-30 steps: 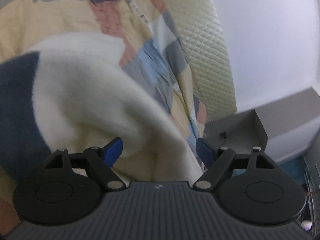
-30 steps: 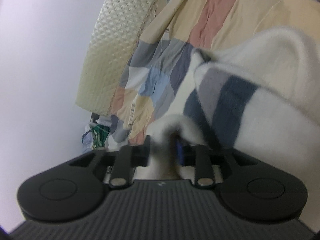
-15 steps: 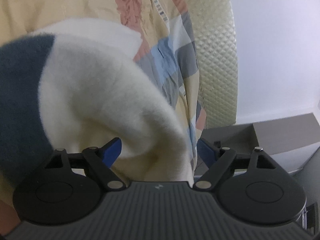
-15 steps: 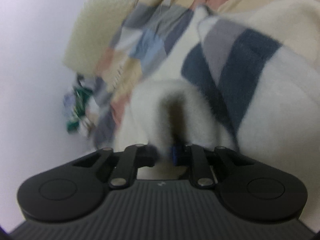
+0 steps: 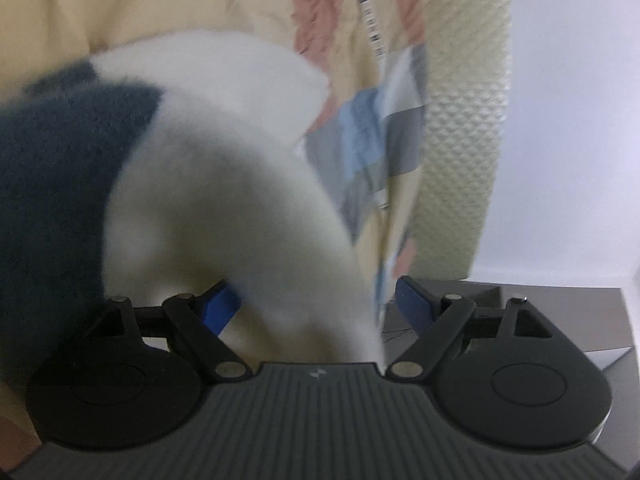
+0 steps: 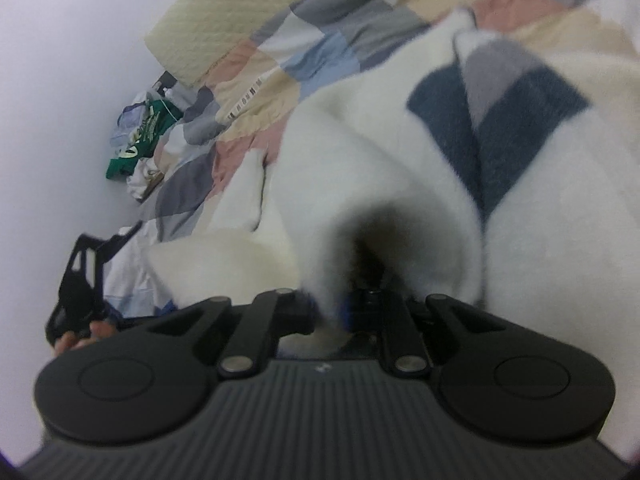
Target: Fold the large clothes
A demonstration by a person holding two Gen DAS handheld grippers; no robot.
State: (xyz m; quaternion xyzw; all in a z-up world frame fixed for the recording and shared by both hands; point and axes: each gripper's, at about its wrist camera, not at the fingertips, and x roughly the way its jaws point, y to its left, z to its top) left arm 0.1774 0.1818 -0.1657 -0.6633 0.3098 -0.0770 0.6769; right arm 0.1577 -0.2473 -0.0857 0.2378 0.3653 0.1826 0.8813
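Note:
A fluffy white sweater (image 6: 540,208) with navy and grey stripes lies bunched on a patchwork bed cover (image 6: 340,28). My right gripper (image 6: 352,312) is shut on a fold of its white fabric, which arches up over the fingers. In the left wrist view the sweater (image 5: 224,184) drapes between the spread blue fingertips (image 5: 220,306) of my left gripper (image 5: 316,308), which is open; the cloth lies loose between them, with a navy band (image 5: 52,184) at the left.
A cream quilted mattress edge (image 5: 460,120) stands by a white wall. A grey cabinet (image 5: 560,308) sits beyond the bed. A pile of green and white clothes (image 6: 140,144) lies by the wall. The other gripper and a hand (image 6: 80,280) show at the left.
Both grippers have swung along the bed with the sweater; the right view has tilted down and more sweater and bed show. The left jaws stay spread, the right stay shut.

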